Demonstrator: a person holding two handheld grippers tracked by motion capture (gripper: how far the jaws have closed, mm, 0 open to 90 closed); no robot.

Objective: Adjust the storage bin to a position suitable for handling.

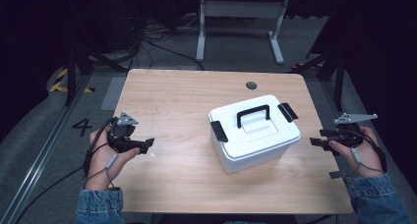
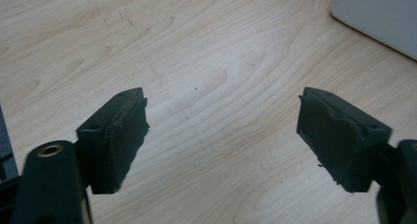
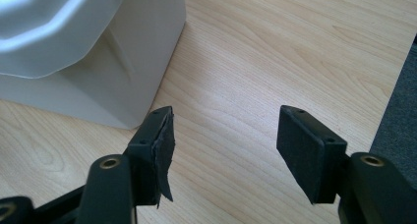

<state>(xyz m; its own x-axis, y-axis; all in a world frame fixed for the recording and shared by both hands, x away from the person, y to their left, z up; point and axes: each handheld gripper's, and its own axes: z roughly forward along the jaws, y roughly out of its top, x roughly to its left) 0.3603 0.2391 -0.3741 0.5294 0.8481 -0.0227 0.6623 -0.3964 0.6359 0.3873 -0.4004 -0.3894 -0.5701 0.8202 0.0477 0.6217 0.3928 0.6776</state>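
Note:
A white plastic box [image 1: 255, 138] with a black carry handle [image 1: 253, 115] and two black side latches stands right of the table's middle, lid on. My left gripper [image 1: 147, 144] hovers over the table's left part, well apart from the box, jaws open and empty. In the left gripper view the open left gripper [image 2: 221, 130] points at bare wood, with a corner of the box [image 2: 383, 15] at top right. My right gripper [image 1: 314, 141] is held at the table's right edge, close beside the box. In the right gripper view the right gripper [image 3: 223, 135] is open, the box [image 3: 88, 52] filling the upper left.
The wooden table [image 1: 172, 106] has a dark round hole [image 1: 251, 85] near its far edge. Beyond it stand a white frame [image 1: 241, 17] and tangled cables on grey floor. A metal rail [image 1: 39, 155] runs along the left side.

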